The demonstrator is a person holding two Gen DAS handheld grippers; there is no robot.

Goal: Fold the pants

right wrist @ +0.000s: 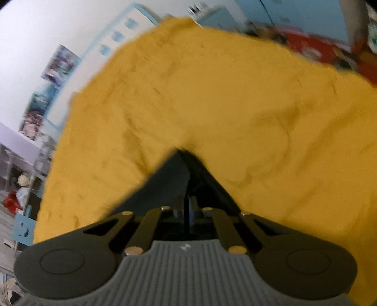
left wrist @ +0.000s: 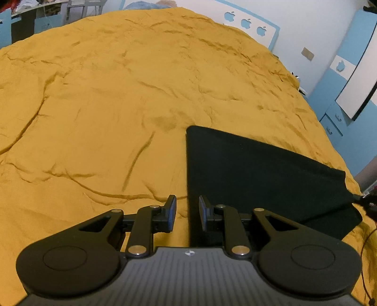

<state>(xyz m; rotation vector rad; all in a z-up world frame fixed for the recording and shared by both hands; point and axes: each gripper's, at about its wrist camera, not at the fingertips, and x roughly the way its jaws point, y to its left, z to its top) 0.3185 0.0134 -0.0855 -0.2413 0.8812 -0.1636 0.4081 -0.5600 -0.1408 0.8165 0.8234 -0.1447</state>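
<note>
The black pants [left wrist: 254,169] lie folded flat on the yellow bedspread [left wrist: 117,94], right of centre in the left wrist view. My left gripper [left wrist: 187,213] is open and empty, hovering over the pants' left edge. At the far right edge the right gripper's tip [left wrist: 367,202] pinches a corner of the pants and lifts it. In the blurred right wrist view my right gripper [right wrist: 188,207] is shut on the black pants [right wrist: 179,181], which stretch away in a taut peak over the bedspread [right wrist: 235,106].
A white and blue headboard with apple cut-outs [left wrist: 247,23] and a blue cabinet [left wrist: 341,94] stand behind the bed. A desk with clutter [left wrist: 35,14] stands at the far left. Red items [right wrist: 318,49] lie beyond the bed.
</note>
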